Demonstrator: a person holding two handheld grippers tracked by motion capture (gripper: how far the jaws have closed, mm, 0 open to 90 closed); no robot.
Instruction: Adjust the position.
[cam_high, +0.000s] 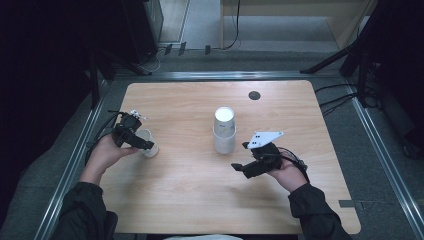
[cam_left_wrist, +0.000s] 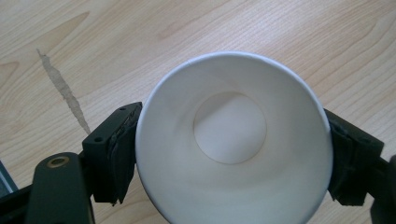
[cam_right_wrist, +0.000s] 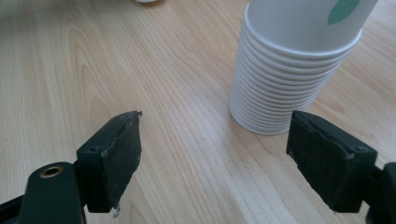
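We're in a lab-style recording room: a lone wooden bench (cam_high: 190, 200) sits on grey carpet, ringed by metal floor rails (cam_high: 385, 150), with dark stand legs (cam_high: 330, 61) and loose cables (cam_high: 345, 100) trailing around it.

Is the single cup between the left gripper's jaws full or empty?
Empty. The left gripper view looks straight into the cup: its white bottom is bare, with no liquid or other thing inside.

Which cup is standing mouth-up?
The single paper cup between the left gripper jaws at the table's left; its open mouth and inner base show from above. The stack of cups at centre stands rims-down.
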